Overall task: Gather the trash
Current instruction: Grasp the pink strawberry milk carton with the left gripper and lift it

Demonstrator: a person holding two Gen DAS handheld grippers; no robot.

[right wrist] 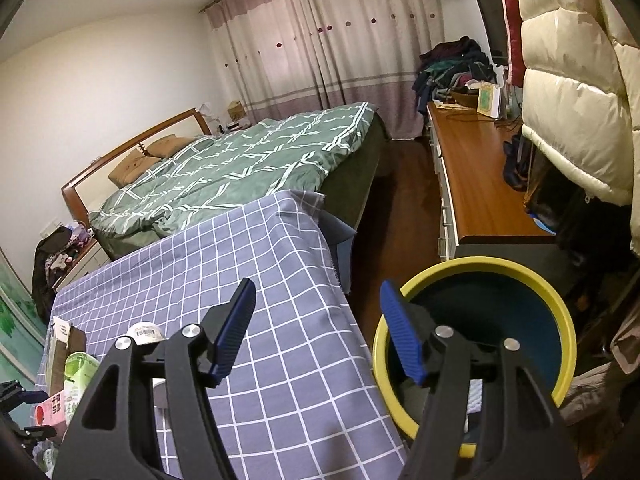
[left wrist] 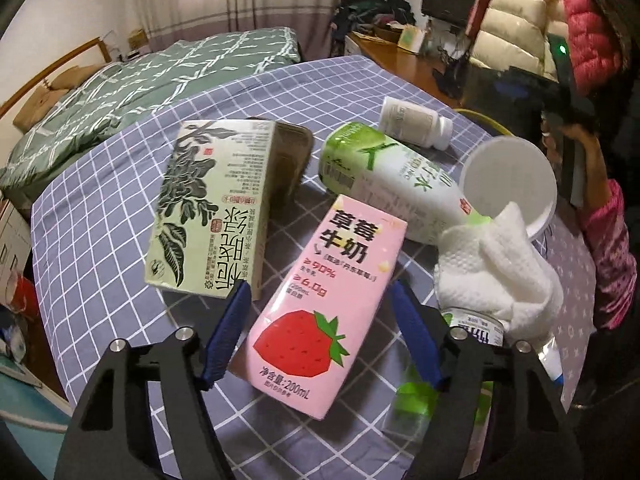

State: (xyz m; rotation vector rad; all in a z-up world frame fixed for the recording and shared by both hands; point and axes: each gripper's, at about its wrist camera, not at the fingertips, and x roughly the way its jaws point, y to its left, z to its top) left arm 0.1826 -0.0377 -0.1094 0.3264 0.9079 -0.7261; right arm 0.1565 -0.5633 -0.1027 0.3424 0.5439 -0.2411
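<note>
Left gripper [left wrist: 316, 296], jaws wide, is straddling the pink carton [left wrist: 320, 296] lying at frame centre, long axis running lower-left to upper-right between the fingers; right gripper [right wrist: 318, 304], jaws wide and empty, is hanging by the bin [right wrist: 560, 308] at lower right.

Left tool [left wrist: 318, 294] spread (right tool [right wrist: 318, 294] seemingly likewise).

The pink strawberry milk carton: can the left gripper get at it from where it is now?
Probably yes. The left gripper is open, with a blue finger on each side of the carton and nothing between. The tea box and paper towel crowd close beside it.
</note>
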